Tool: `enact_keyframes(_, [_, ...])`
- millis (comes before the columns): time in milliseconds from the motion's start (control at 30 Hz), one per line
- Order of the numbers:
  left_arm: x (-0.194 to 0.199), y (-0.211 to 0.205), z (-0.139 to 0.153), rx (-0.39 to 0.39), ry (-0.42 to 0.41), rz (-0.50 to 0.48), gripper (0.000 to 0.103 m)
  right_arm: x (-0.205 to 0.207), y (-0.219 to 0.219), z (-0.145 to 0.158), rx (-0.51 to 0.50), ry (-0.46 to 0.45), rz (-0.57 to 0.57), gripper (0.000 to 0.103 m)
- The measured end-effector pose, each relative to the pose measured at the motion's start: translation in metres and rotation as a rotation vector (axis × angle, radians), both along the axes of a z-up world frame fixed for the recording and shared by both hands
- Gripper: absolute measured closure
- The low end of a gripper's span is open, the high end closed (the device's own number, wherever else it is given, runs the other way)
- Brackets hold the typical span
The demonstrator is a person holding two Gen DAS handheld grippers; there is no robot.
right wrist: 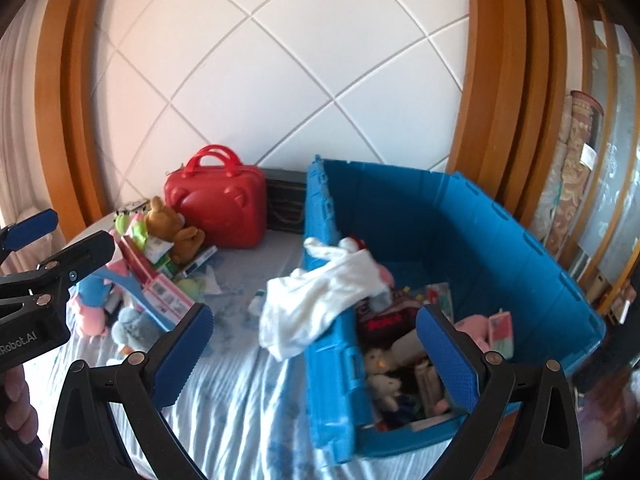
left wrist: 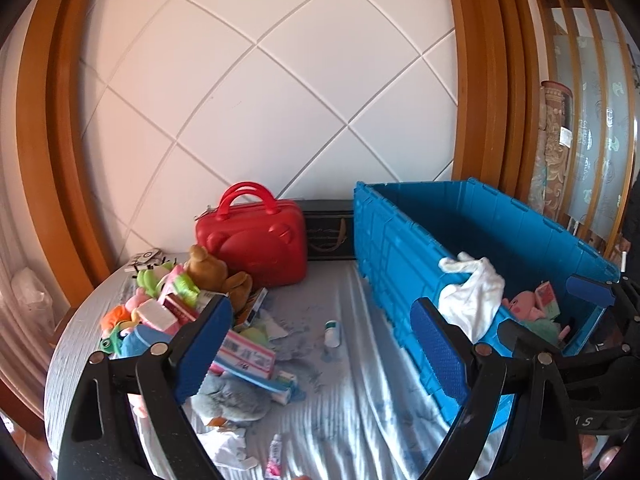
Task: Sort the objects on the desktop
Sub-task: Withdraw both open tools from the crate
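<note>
A blue plastic crate (left wrist: 400, 248) (right wrist: 500, 240) stands on the right of the table and holds several toys and boxes. A white cloth (left wrist: 474, 292) (right wrist: 320, 300) hangs over its left wall. A pile of plush toys and boxes (left wrist: 176, 304) (right wrist: 152, 272) lies on the left, with a brown teddy bear (left wrist: 212, 272) (right wrist: 168, 224). My left gripper (left wrist: 322, 354) is open and empty above the tablecloth, between pile and crate. My right gripper (right wrist: 314, 356) is open and empty, its jaws straddling the crate's left wall below the cloth.
A red bear-faced case (left wrist: 256, 240) (right wrist: 218, 210) stands at the back by the wall. A small white bottle (left wrist: 332, 332) (right wrist: 258, 300) and a pink tube (left wrist: 275, 454) lie on the striped cloth (left wrist: 360, 400). The left gripper shows in the right wrist view (right wrist: 28, 240).
</note>
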State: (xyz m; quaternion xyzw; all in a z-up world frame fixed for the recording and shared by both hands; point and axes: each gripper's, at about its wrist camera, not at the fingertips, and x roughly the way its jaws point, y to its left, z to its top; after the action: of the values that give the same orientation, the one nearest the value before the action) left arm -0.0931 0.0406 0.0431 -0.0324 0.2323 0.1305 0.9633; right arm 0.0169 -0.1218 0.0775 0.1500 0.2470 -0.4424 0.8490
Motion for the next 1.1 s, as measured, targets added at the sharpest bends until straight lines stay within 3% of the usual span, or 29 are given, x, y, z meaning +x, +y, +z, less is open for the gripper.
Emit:
enact_keyframes(533, [-0.013,0.016,-0.010,-0.003,0.020,-0.067,0.011,0.013,0.020,-0.006,0.018,0.045,-0.062,0.000])
enact_keyframes(1100, [-0.007,-0.003,-0.009,0.011,0.024,-0.176,0.011,-0.012,0.012,-0.005,0.022,0.035,-0.125,0.000])
